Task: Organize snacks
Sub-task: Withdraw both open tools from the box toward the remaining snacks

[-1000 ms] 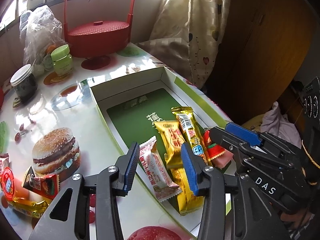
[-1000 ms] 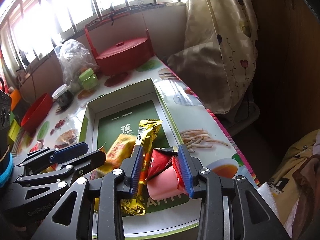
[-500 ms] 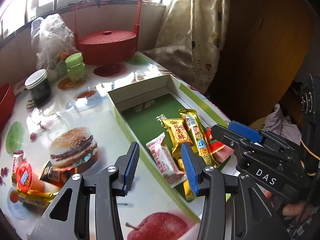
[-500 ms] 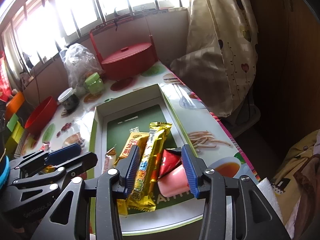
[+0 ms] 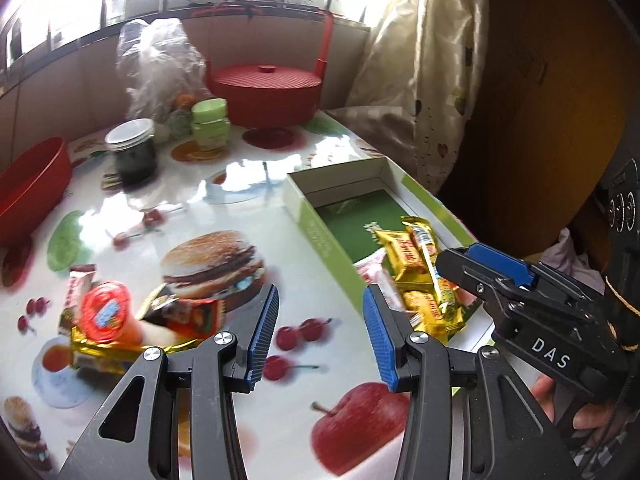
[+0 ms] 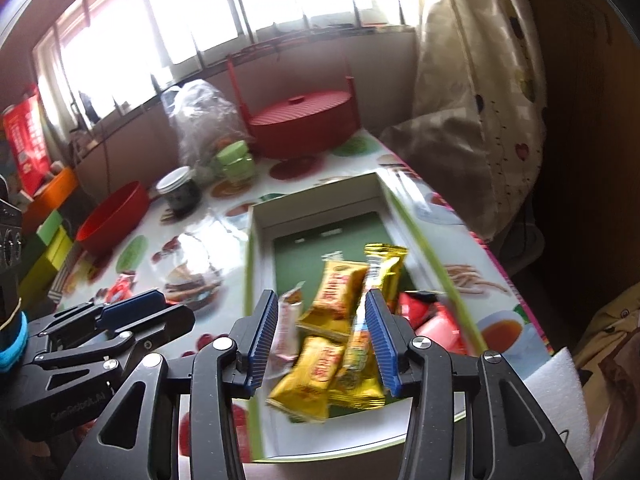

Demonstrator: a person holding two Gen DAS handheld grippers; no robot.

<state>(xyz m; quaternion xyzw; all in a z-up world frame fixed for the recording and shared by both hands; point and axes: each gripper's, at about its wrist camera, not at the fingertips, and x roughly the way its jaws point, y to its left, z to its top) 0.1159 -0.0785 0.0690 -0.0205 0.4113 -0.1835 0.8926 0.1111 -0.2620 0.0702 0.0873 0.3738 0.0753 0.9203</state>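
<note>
Two claws: both show in each wrist view, each held by a person.
Left claw (image 5: 318,334): released, nothing between its blue pads; it hangs over bare tabletop (image 5: 248,200) printed with a burger and cherries, low in the middle of the left wrist view.
Right claw (image 6: 320,340): its jaws have just been opening and now stand apart; the snacks seen between them lie in the box below and the pads press on none.
Box (image 6: 256,264): shallow, white-walled, green floor, in the middle of the right wrist view and at centre right of the left one.
Snacks in the box: two gold packets (image 6: 336,292), a long gold bar (image 6: 378,276), a pale pink-and-white wrapper (image 6: 286,324), a red packet (image 6: 414,308) and a pink piece (image 6: 440,330), all heaped at the box's near end.
Snacks outside the box: a red-lidded cup (image 5: 106,314), a dark and orange packet (image 5: 184,314) and a gold wrapper (image 5: 104,348), clustered at lower left of the left wrist view, blurred.
Far end of the tabletop: a red lidded basket (image 5: 266,94), a green-lidded jar (image 5: 210,124), a dark jar (image 5: 134,152), a clear plastic bag (image 5: 158,68).
Left edge: a red bowl (image 5: 32,184).
Right side: a patterned curtain (image 5: 424,64).
</note>
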